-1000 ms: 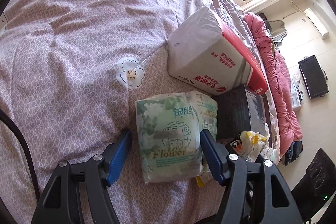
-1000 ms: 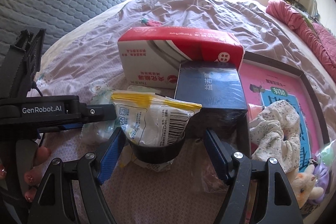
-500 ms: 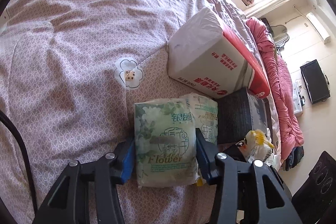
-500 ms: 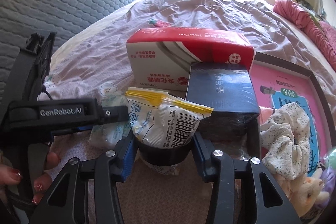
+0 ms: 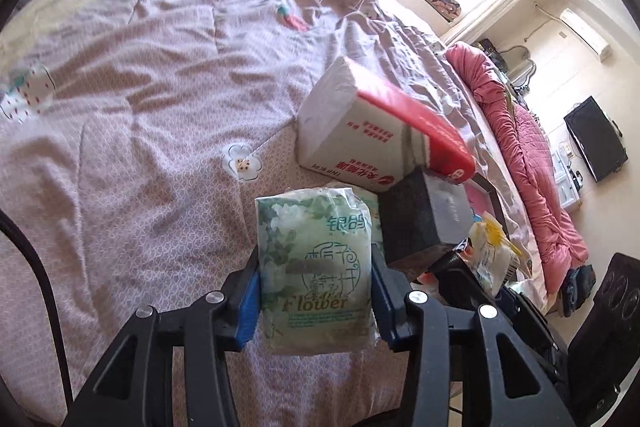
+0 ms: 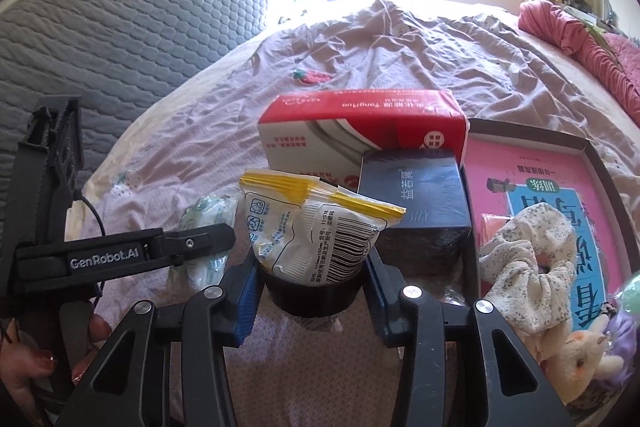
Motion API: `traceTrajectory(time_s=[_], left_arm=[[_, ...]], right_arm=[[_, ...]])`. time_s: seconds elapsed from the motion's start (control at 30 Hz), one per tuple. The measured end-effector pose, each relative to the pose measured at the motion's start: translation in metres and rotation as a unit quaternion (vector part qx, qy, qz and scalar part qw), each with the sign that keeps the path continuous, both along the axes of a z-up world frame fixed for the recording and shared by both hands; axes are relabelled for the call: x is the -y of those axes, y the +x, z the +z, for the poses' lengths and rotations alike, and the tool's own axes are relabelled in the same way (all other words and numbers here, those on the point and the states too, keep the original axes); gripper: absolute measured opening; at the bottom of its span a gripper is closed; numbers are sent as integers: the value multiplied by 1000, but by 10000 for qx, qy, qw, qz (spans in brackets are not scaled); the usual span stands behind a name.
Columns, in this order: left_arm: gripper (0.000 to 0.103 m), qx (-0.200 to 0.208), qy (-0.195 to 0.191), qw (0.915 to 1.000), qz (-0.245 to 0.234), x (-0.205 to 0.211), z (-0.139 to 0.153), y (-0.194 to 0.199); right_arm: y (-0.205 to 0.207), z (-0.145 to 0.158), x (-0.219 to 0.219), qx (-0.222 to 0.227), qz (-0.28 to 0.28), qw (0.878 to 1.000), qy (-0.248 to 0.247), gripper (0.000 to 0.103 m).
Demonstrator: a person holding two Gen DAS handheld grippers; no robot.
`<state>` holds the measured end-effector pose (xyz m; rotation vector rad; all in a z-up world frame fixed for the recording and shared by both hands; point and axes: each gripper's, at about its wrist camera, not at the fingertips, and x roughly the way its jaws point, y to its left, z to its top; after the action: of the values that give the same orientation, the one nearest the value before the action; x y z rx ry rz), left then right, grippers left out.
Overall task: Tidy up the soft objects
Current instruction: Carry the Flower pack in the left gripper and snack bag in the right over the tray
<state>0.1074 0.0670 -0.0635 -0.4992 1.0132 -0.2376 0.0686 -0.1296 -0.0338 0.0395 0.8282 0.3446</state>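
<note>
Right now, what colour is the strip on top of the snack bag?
Yellow, along the top edge of the snack bag. The right wrist view shows it best.

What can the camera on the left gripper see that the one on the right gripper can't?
Only the left wrist view shows the left gripper clamped on the green tissue pack, plus a black screen. Only the right wrist view shows the right gripper clamped on a black roll stuffed with a white and yellow packet, and a floral scrunchie. Both show the red and white box and dark box.
</note>
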Motion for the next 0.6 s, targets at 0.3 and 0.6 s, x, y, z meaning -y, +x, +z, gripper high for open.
traceTrajectory(time_s=[0.3, 0.6], left_arm=[[47, 411, 363, 9982, -247, 27, 38, -27], [47, 639, 724, 9931, -671, 78, 69, -48]], right_arm=[[-20, 32, 28, 395, -269, 9987, 156, 47], [-38, 60, 73, 669, -685, 9948, 353, 47]])
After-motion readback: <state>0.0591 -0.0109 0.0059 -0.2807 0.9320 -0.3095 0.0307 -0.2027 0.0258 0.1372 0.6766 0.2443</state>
